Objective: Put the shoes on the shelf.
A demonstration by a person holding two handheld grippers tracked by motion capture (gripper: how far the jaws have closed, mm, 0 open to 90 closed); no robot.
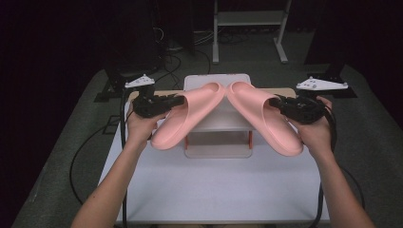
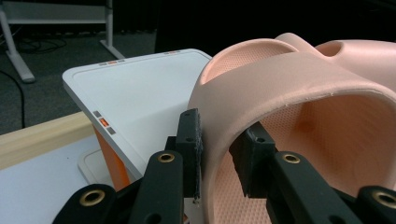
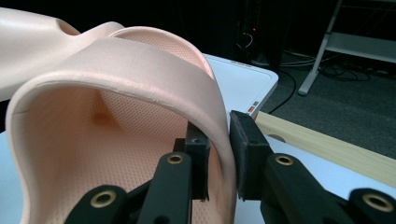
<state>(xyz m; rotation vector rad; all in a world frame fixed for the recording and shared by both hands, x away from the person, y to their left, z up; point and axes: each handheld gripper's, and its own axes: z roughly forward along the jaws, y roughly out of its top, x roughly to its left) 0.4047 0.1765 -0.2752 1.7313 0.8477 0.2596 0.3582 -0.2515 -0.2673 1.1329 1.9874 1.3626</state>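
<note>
Two pink slide sandals hang in the air above a white two-tier shoe rack (image 1: 216,81). My left gripper (image 1: 172,101) is shut on the strap edge of the left sandal (image 1: 183,118), whose toe points toward the middle. My right gripper (image 1: 279,102) is shut on the strap edge of the right sandal (image 1: 266,121). The toes nearly meet over the rack's top shelf. In the left gripper view the jaws pinch the strap wall (image 2: 217,154) of the left sandal (image 2: 299,93). The right gripper view shows the jaws pinching the strap wall (image 3: 219,140) of the right sandal (image 3: 116,93).
The rack stands on a white table (image 1: 214,185) with a wooden strip (image 3: 327,144) along its far edge. Orange legs (image 2: 112,158) hold the rack's top shelf (image 2: 140,88). Cables (image 1: 90,147) trail off the table's left side. A metal frame stand (image 1: 249,23) sits on the floor behind.
</note>
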